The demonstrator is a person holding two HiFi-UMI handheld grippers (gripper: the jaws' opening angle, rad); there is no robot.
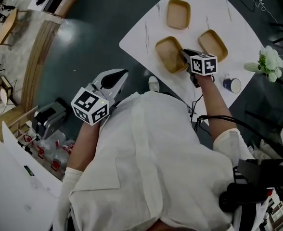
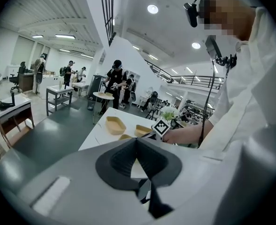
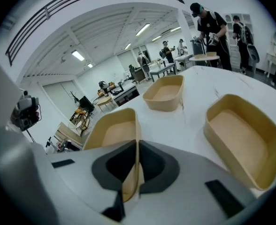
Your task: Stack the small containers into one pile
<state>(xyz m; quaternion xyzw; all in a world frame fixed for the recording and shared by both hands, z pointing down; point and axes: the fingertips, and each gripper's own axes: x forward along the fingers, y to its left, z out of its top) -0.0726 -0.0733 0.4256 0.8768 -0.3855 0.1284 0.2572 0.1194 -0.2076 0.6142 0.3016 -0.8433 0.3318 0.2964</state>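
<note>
Three containers (image 1: 178, 13), unstacked, on table (image 1: 141, 32), upper right of frame; judged light, thin-walled, flexible, best pinched at rim; right tool (image 1: 185, 54) clamped on nearest container (image 3: 111, 134) wall; left tool (image 1: 120, 77) jaws together, empty, centre-left.

No words, numbers or brand names can be read anywhere. The cubes on the left gripper (image 1: 113, 80) and right gripper (image 1: 185, 55) bear only black-and-white square patterns.

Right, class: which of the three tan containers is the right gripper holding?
The container nearest the person: the right gripper is shut on its side wall. The far container and the right-hand container stand untouched.
</note>
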